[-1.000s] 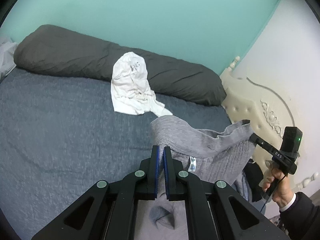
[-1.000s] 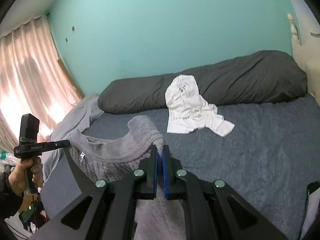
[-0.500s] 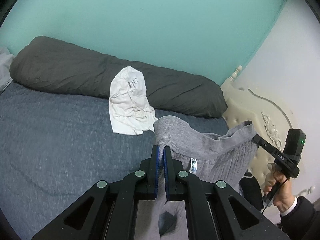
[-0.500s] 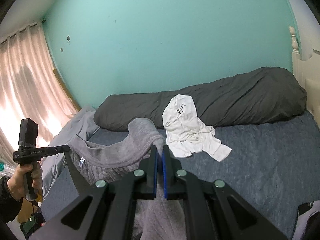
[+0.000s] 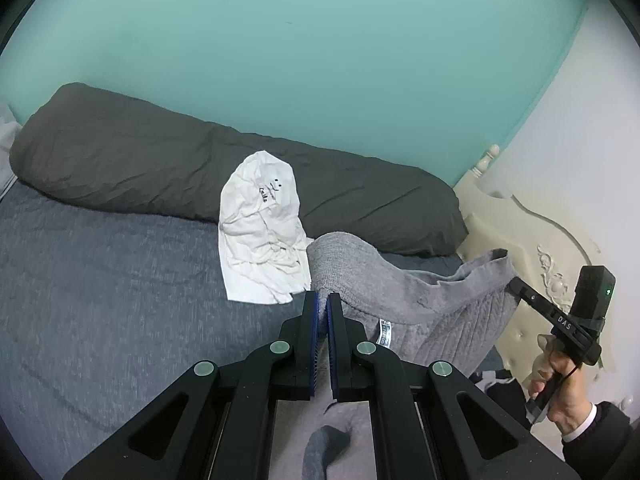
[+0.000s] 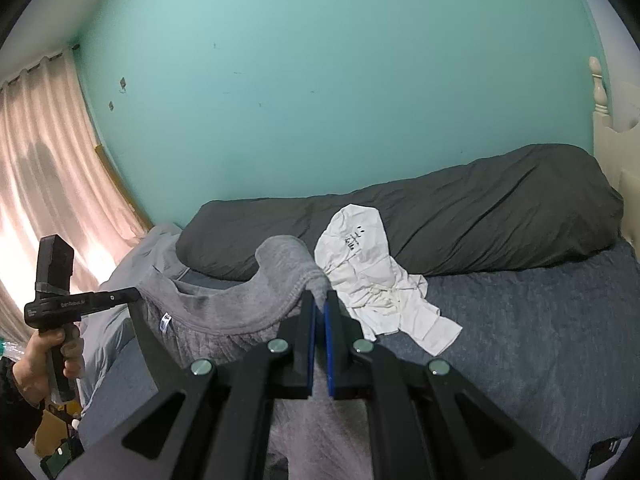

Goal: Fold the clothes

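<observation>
Grey knit sweater point(image 5: 424, 292) hung between clenched left gripper point(image 5: 323, 300) and right gripper point(image 6: 319, 300), above the dark blue bed cover point(image 5: 100, 300).
Risk: thin edge grips could slip; hem might snag crumpled white T-shirt point(image 5: 260, 236) at 11 o'clock.

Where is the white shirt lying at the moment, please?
In both wrist views the white shirt lies crumpled mid-bed on the blue bedspread, its top propped against the dark grey bolster, just beyond the held grey garment.
</observation>
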A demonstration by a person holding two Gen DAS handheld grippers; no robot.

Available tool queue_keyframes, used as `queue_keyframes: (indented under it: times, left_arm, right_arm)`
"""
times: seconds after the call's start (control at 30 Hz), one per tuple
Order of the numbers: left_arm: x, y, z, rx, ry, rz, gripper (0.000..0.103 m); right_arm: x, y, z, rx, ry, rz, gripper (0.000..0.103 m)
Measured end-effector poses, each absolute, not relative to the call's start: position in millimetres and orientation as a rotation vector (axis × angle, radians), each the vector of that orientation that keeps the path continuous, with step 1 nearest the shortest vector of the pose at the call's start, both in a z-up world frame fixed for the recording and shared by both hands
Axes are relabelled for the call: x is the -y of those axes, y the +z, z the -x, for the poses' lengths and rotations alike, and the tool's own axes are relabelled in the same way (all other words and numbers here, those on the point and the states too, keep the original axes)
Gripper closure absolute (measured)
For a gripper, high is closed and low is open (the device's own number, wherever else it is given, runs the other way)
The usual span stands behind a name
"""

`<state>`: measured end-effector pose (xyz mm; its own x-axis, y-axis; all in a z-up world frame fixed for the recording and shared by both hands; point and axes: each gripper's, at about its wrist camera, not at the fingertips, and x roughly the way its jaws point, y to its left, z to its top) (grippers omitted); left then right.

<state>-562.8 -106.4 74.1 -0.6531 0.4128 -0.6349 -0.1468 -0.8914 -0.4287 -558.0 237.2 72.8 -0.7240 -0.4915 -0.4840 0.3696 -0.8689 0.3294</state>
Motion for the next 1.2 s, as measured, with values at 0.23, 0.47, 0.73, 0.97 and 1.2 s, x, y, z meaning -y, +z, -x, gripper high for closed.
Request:
queue_keyframes:
  times: [0.23,0.47,0.73,0.97,1.2]
  left_arm:
    - [103.3,64.6,599.7,0.494,2.555,1.133,0.099]
    - [103.1,50.9,626.3,0.496,2.558,1.157,0.099]
    - [103.7,30.6,659.5,0.495,2.568,1.173,0.099]
    - [106.0,10.9,692.0,0.496,2.573,1.199,0.099]
    - [104.1,-3.5,725.3,0.488,2.586,1.207,0.099]
  right_arm:
    - [-240.7,62.3,598.6,0.304,-2.546,-0.821,0.099]
    - [-237.7,52.2,631.0,0.299,-2.545,-0.843,0.099]
    - [-231.7,36.7,664.1,0.303,-2.553,-0.87,0.099]
    - [-228.3,22.2,696.6,0.292,-2.566,-0.883,0.099]
    - [-223.9,3.9,732.0,0.305,-2.58,-0.896,0.099]
